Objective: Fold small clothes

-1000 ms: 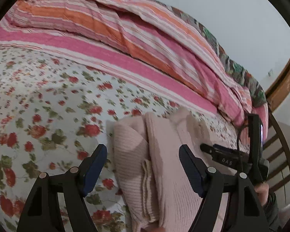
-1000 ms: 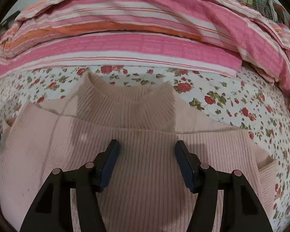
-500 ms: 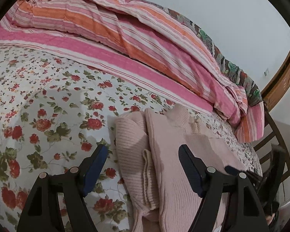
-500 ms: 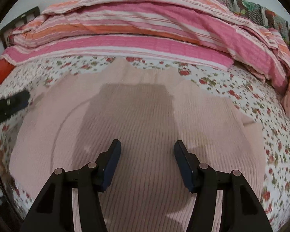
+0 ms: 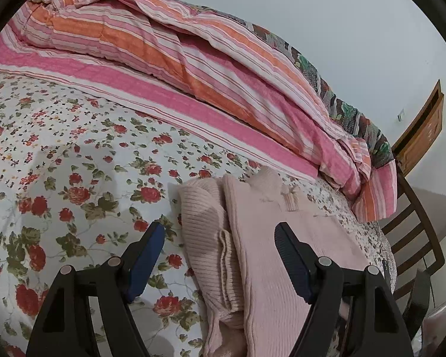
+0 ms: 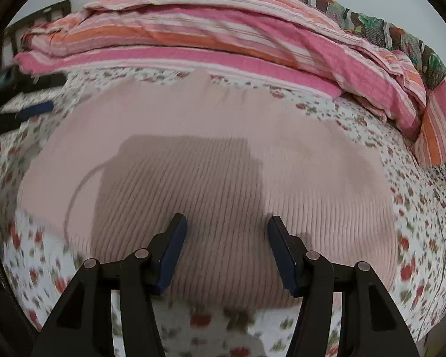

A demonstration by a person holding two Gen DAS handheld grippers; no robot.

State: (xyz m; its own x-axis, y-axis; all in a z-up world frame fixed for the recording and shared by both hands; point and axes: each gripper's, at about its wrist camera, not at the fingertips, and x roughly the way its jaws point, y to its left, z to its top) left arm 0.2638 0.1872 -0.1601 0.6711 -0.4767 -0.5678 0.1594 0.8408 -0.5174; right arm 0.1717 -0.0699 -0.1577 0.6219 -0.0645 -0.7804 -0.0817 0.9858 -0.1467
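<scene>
A: Item one?
B: Pink ribbed sweater, partly folded, lying flat on the floral bedsheet toward the bed's right end. In the left wrist view its folded left edge shows stacked layers with a ribbed cuff tucked alongside.

A: Item two?
B: Left gripper, jaws standing wide, nothing clamped. The sweater's folded edge shows in the gap between the blue pads; whether the pads touch the cloth cannot be told.

A: Item three?
B: Right gripper, jaws moderately apart, empty, hanging over the sweater's near hem. Pads clear of the fabric as far as the blurred frame shows; its shadow falls on the knit.

A: Bedding?
B: Striped pink-and-orange quilt, bunched along the far edge of the bed, just behind the sweater's collar.

A: Sundries?
B: Dark chair back beside the bed's right end; wooden frame on the wall above it.
</scene>
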